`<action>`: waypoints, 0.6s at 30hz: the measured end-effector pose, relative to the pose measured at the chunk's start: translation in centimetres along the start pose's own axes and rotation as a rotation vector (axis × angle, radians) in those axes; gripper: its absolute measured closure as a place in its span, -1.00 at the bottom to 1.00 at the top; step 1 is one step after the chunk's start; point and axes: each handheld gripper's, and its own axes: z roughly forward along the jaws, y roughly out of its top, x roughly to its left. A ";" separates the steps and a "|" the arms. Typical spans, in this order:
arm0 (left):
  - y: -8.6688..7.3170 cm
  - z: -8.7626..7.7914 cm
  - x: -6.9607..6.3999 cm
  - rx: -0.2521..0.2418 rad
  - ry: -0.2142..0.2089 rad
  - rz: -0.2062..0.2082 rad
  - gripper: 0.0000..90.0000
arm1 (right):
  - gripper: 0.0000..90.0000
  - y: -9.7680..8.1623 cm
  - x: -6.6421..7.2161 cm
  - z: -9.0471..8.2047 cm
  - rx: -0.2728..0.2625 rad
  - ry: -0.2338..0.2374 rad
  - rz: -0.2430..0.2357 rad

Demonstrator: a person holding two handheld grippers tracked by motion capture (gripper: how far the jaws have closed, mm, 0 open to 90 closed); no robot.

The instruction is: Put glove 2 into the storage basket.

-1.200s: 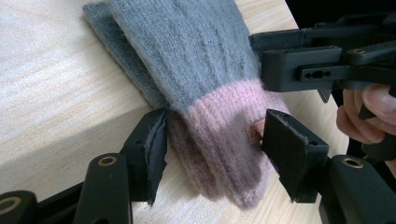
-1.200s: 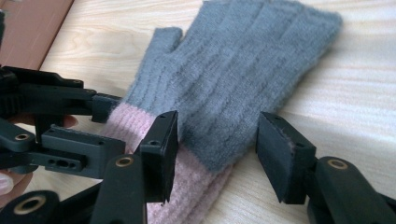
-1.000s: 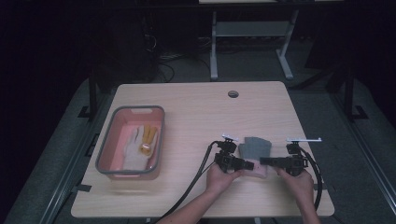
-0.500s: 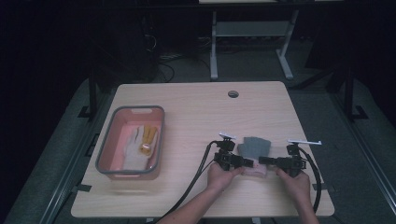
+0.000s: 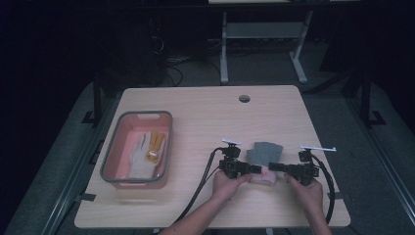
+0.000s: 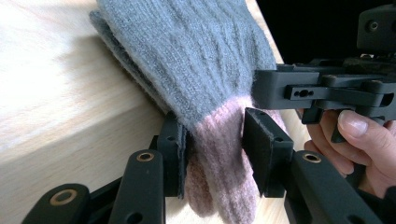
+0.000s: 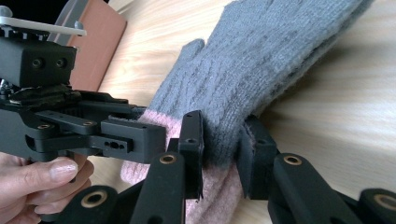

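Two grippers, left (image 5: pixel 255 169) and right (image 5: pixel 273 167), have just closed onto our soft, light grey knitted glove (image 5: pixel 265 152) at its pink cuff, right of the pink plastic tub (image 5: pixel 120 135)

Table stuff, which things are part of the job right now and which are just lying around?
In use: grey and pink glove, left gripper, right gripper, both clamped on its pink cuff.
Lying about: pink bin, white glove and tan glove inside it.
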 end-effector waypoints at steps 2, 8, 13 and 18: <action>0.1 -0.6 0.0 -0.011 -0.008 0.007 0.37 | 0.63 0.1 0.6 0.0 -0.011 0.004 -0.008; 0.0 -2.9 0.1 -0.048 -0.019 0.024 0.37 | 0.63 0.7 2.6 0.3 -0.034 0.035 -0.049; 0.3 -5.5 0.4 -0.075 -0.009 0.039 0.39 | 0.64 1.1 4.2 1.2 -0.030 0.059 -0.072; 0.3 -7.7 0.7 -0.101 0.004 0.043 0.40 | 0.64 1.8 6.2 2.5 -0.023 0.084 -0.093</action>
